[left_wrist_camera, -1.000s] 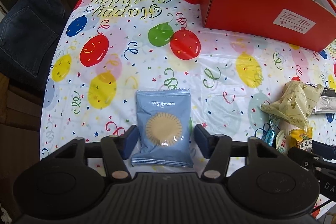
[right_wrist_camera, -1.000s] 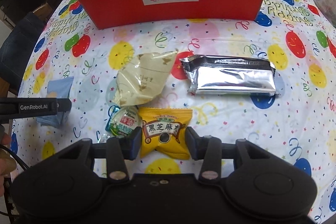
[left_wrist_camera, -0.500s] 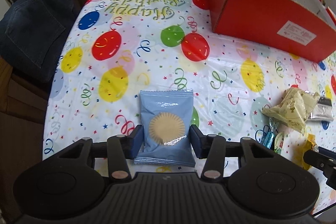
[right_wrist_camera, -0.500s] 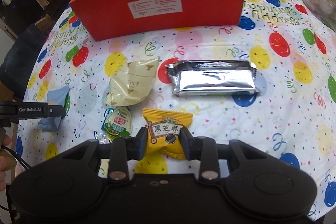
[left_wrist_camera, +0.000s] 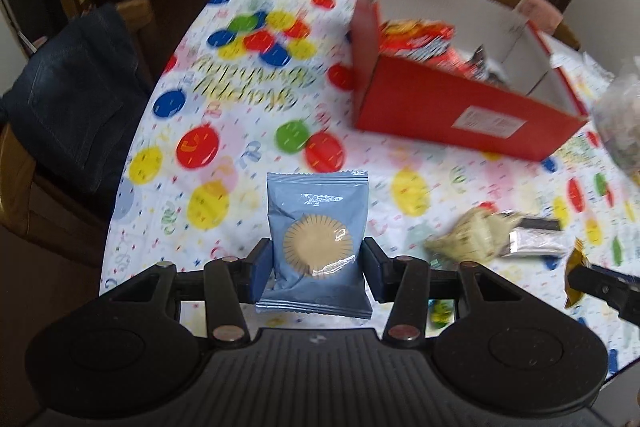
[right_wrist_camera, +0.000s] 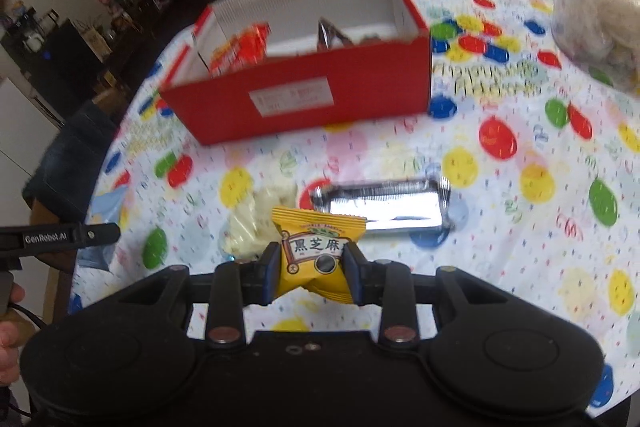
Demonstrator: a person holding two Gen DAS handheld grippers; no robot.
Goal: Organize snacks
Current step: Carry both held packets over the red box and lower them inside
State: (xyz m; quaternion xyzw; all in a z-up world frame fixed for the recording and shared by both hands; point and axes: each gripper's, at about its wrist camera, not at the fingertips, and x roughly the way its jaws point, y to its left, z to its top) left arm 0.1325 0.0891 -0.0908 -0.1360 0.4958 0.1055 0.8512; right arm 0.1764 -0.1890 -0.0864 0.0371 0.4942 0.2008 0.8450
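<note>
In the left wrist view, the left gripper at bottom centre pinches a blue snack packet by its sides, lifted off the balloon tablecloth. The red box sits upper right. In the right wrist view, the right gripper at bottom centre pinches a yellow snack packet, with a silver packet lying just above it.

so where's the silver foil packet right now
In the right wrist view the silver foil packet lies on the tablecloth, right of the cream wrapper, nearer than the red box.
</note>
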